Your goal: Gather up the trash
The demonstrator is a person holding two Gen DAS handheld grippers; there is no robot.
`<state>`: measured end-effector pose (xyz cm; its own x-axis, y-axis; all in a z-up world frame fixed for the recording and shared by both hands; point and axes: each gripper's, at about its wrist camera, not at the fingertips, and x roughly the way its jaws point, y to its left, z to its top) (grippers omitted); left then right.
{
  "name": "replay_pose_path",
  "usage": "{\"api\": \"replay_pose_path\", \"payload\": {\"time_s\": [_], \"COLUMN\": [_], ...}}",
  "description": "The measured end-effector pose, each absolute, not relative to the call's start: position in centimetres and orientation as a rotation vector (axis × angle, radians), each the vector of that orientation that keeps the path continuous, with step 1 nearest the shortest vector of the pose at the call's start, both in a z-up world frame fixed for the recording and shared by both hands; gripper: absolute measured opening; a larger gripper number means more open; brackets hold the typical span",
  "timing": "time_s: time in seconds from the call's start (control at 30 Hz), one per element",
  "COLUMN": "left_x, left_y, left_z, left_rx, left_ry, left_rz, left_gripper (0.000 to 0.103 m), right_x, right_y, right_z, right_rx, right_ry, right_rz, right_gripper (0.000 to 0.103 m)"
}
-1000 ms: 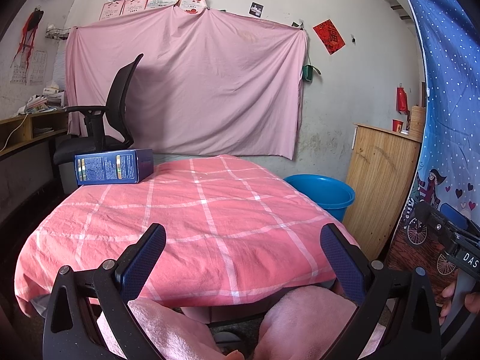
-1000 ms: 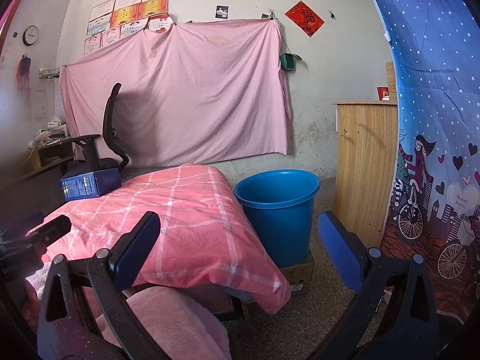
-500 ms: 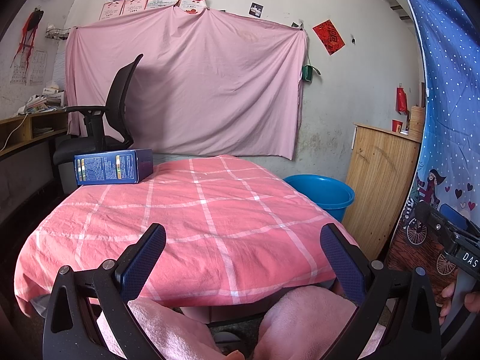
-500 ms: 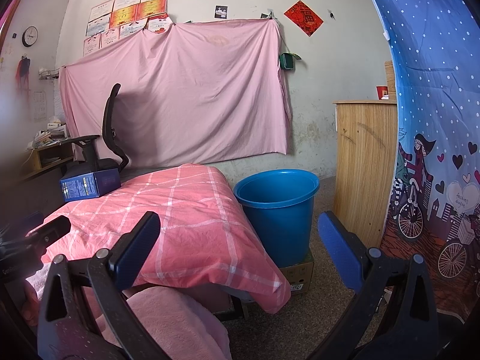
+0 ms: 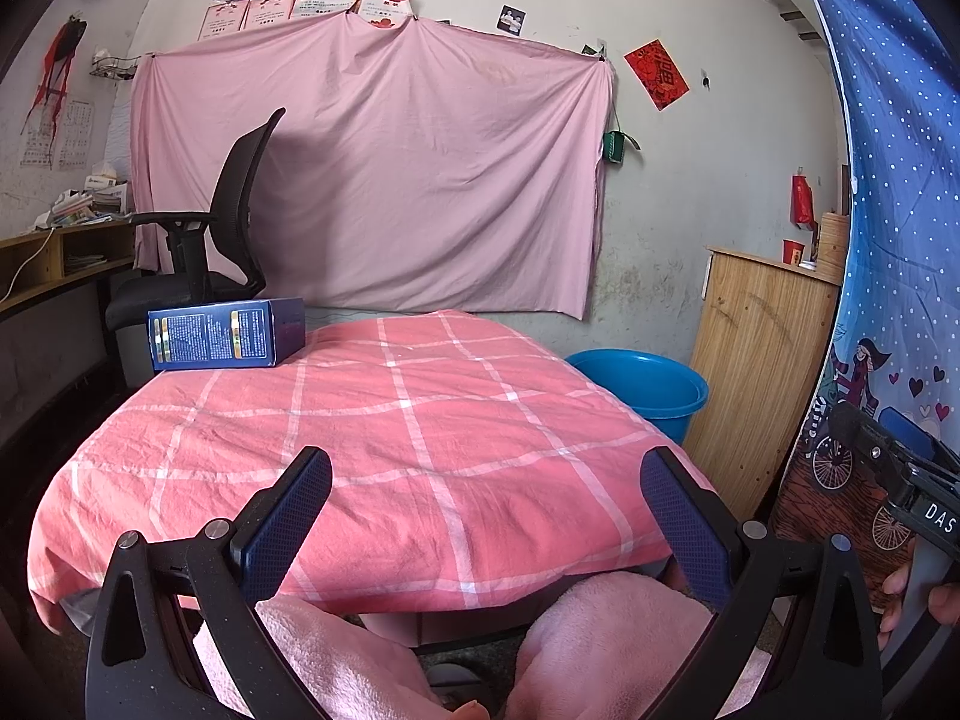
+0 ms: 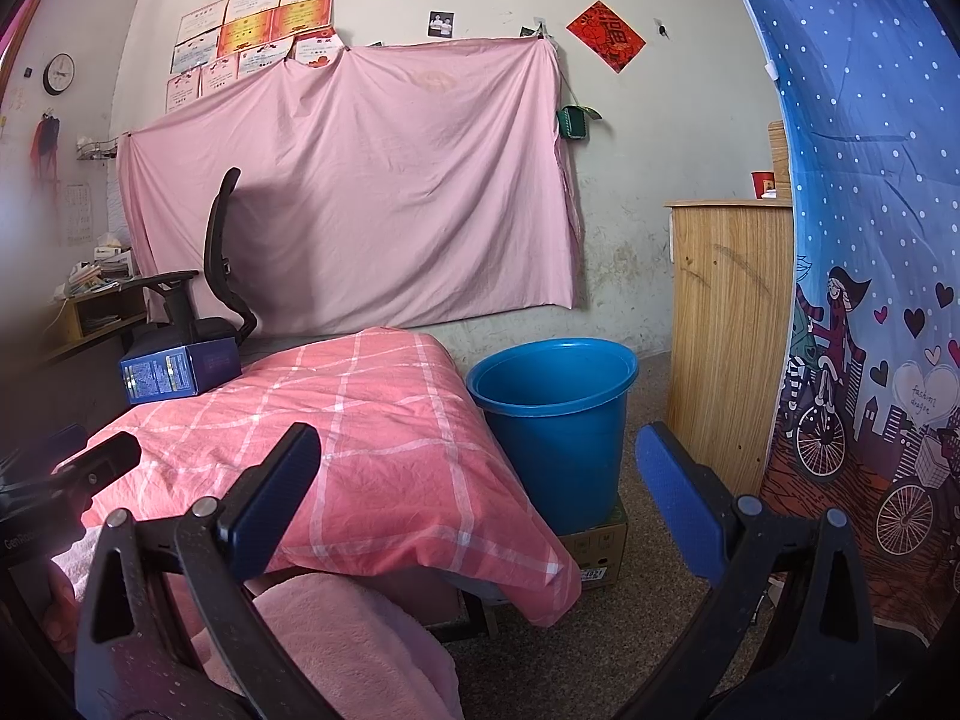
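A dark blue printed box (image 5: 225, 334) lies on its side at the far left corner of a table under a pink checked cloth (image 5: 420, 432); it also shows in the right wrist view (image 6: 177, 371). A blue bucket (image 6: 555, 420) stands on a cardboard box on the floor right of the table, its rim visible in the left wrist view (image 5: 645, 381). My left gripper (image 5: 485, 489) is open and empty at the table's near edge. My right gripper (image 6: 477, 471) is open and empty, low, off the table's right front corner.
A black office chair (image 5: 207, 240) stands behind the table's far left. A wooden cabinet (image 6: 723, 324) and a blue patterned curtain (image 6: 870, 300) close off the right side. A desk with papers (image 5: 54, 252) is at left. Pink-clad knees (image 5: 600, 636) sit below the grippers.
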<state>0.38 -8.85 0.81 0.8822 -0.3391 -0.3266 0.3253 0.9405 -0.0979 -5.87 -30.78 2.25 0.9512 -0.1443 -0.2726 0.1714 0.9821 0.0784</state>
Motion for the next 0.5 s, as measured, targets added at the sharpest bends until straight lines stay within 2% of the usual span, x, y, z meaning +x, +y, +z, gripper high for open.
{"api": "replay_pose_path", "payload": {"time_s": [0.5], "left_x": [0.39], "left_y": [-8.83], "left_z": [0.85], "left_rx": [-0.043], "left_ry": [0.348], "left_rz": [-0.346], "left_gripper": [0.101], "right_x": [-5.91], "right_y": [-30.65], "right_z": [2.26], "right_rx": [0.103], "right_ry": [0.271], "right_rz": [-0.161], "right_gripper": [0.103]}}
